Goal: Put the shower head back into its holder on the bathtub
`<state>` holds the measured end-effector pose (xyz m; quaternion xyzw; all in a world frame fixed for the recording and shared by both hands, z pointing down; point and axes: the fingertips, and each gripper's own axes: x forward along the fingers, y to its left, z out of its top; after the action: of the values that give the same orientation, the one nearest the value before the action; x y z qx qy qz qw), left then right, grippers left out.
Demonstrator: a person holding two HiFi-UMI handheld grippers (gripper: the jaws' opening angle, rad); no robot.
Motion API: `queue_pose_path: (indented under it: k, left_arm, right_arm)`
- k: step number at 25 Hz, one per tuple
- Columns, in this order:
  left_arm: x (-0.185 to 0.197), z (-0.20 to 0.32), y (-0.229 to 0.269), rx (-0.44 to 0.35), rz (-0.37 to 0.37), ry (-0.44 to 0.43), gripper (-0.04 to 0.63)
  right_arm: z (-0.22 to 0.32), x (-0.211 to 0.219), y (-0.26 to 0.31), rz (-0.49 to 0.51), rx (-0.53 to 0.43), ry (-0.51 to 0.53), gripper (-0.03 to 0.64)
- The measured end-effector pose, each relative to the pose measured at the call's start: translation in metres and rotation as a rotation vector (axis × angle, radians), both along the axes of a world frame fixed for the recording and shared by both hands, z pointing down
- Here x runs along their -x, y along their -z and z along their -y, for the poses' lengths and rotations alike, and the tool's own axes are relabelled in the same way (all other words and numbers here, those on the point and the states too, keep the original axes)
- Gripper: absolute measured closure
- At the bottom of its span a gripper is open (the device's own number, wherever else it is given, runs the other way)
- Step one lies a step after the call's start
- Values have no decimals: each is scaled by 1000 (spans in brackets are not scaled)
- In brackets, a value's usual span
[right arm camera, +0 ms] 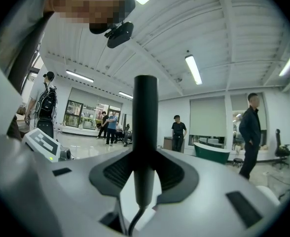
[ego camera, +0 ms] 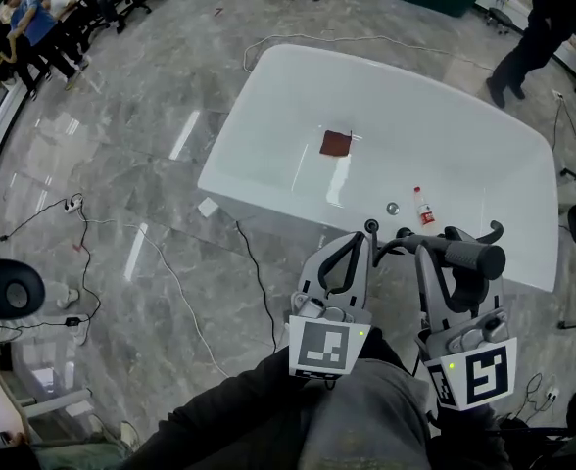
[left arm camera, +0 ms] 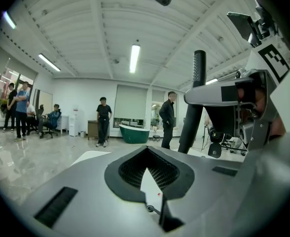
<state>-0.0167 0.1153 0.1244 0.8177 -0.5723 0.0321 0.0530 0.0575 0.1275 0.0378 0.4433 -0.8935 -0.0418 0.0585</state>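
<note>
A white bathtub (ego camera: 268,96) stands on a marble floor in the head view. My right gripper (ego camera: 455,253) is shut on the black shower head (ego camera: 476,258), held over the tub's near rim, where black fittings (ego camera: 372,227) stand. Its hose curves off to the left. In the right gripper view the shower head (right arm camera: 145,127) stands upright, clamped in the right gripper (right arm camera: 145,157). Just left of it, my left gripper (ego camera: 364,238) is shut on nothing. The left gripper view shows the left gripper (left arm camera: 147,154) and, at the right, the shower head (left arm camera: 197,90).
Inside the tub lie a brown square cloth (ego camera: 335,143), a small red-capped bottle (ego camera: 423,207) and the drain (ego camera: 392,207). Cables (ego camera: 259,272) trail over the floor left of the tub. A black chair (ego camera: 4,287) stands far left. People stand around the room's edges.
</note>
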Motion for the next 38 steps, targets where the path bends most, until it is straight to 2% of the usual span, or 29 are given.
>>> queue_pose_path:
  k: [9, 16, 21, 28, 34, 38]
  left_arm:
    - [-3, 13, -2, 21, 5, -28, 592]
    - [-3, 45, 12, 2, 27, -11, 592]
    - [-25, 62, 9, 22, 42, -13, 592]
    - [-42, 89, 6, 42, 36, 30, 592]
    - [-39, 103, 8, 26, 34, 70, 592]
    - [-32, 119, 16, -8, 28, 64, 592]
  right_arm:
    - [11, -11, -4, 3, 21, -43, 474]
    - [29, -1, 7, 19, 8, 8, 474]
    - [48, -20, 9, 39, 22, 23, 474]
    - [76, -35, 5, 63, 43, 73, 474]
    - [97, -33, 16, 68, 3, 106, 474]
    - [109, -25, 29, 56, -35, 97, 474]
